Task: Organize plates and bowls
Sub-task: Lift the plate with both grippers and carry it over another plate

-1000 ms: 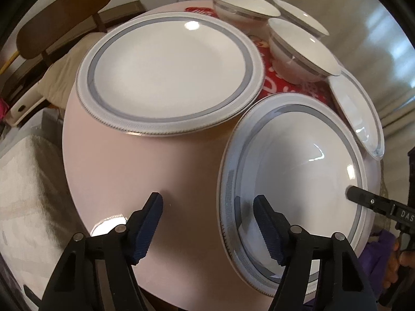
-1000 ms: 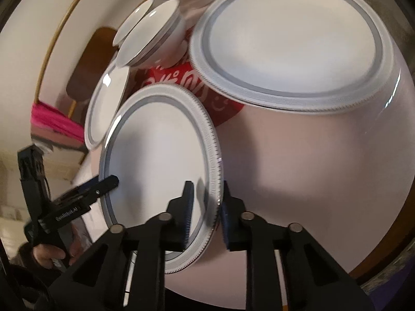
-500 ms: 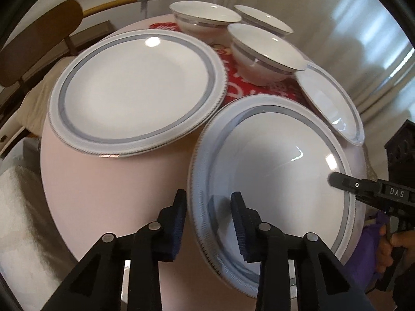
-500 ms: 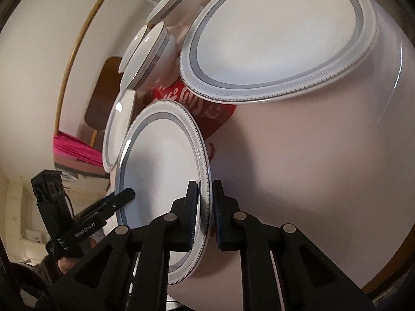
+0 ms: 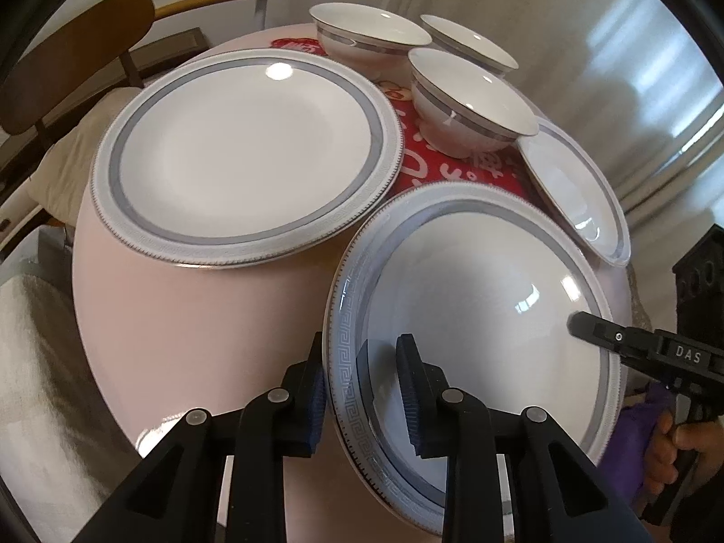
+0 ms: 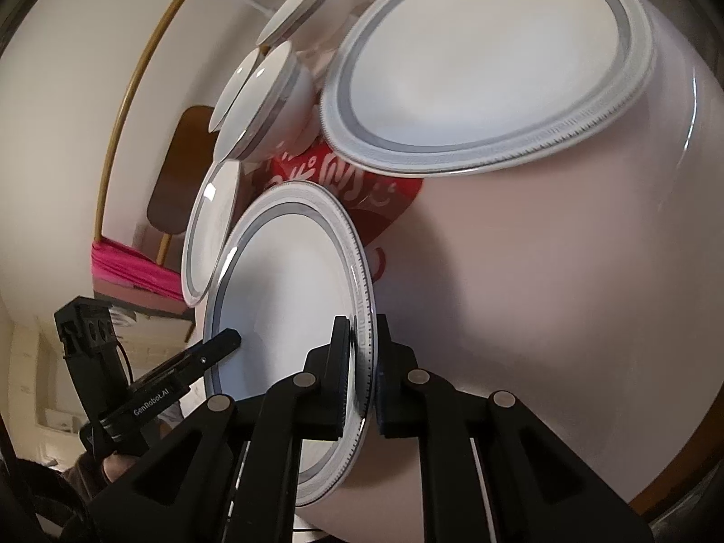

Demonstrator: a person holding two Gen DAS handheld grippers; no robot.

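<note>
Left hand-held gripper (image 5: 362, 380) and right hand-held gripper (image 6: 363, 364) both clamped, level, facing each other.

Left gripper (image 5: 362, 384) — matte black angular linkage arms, round silver pivot pins, fingers faced with ribbed dark blue pads (image 5: 409, 389). Seen from the right wrist view, its body carries white "GenRobot.AI" lettering and a thin black cable.

Right gripper (image 6: 362, 362) — same black arms, silver pins, ribbed pads; "DAS" in pale letters and one small screw on its side.

Right hand (image 5: 667, 448) — bare skin, purple sleeve.
</note>
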